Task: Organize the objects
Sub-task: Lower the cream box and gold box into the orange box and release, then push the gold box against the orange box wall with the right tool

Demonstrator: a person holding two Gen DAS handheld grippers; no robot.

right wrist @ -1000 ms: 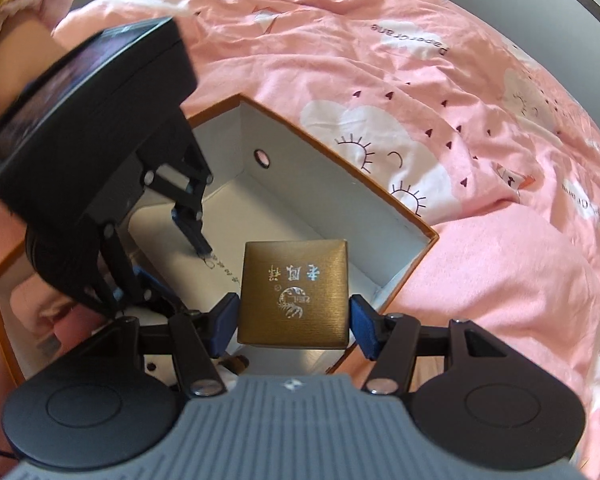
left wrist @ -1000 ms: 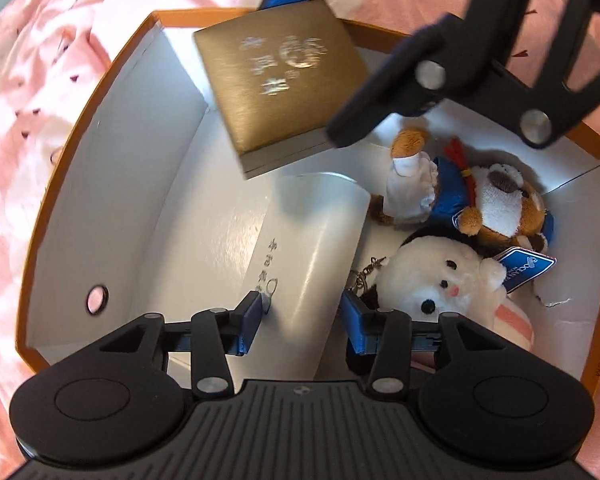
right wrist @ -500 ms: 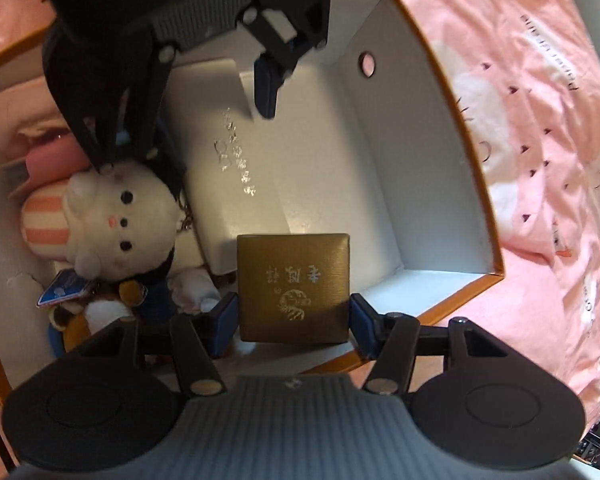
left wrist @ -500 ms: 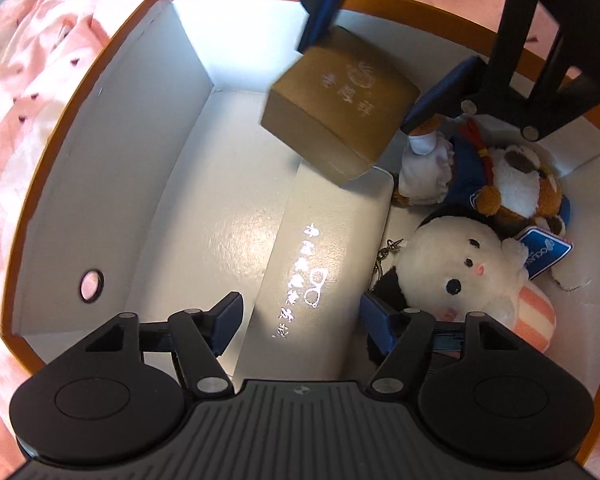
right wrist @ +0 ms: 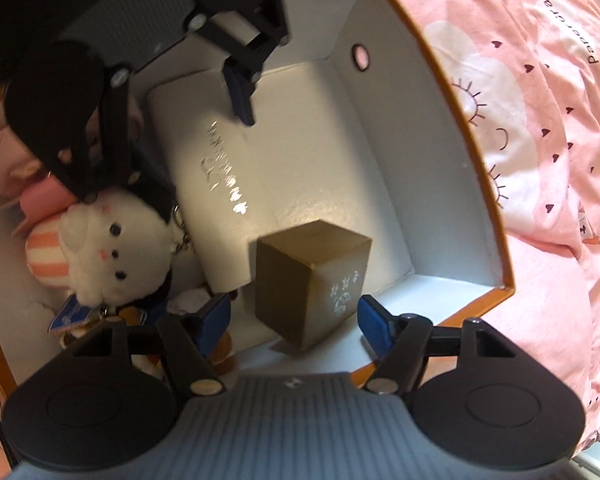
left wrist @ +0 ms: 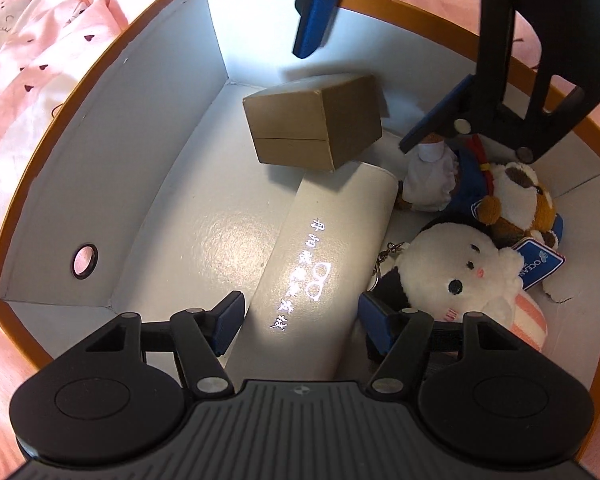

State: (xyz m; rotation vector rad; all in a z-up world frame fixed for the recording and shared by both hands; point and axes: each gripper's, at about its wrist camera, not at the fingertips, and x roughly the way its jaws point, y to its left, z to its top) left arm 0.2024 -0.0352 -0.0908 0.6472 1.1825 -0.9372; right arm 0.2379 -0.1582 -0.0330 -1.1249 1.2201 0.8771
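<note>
Left wrist: 1 gold box (left wrist: 314,124), 2 plushies, both grippers' fingers wide, empty.

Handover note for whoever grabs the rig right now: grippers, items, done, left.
Right gripper: open, nothing held; the gold box sits tilted just ahead of its fingers.
Left gripper: open, straddling the near end of the white case, not clamped.
Orange storage box on the pink bedding holds the gold box, leaning on the white case's far end, plus the white plush and brown plush along one side.
Done: all visible items are inside.
Left: probably seat the gold box flat on the open floor.
</note>
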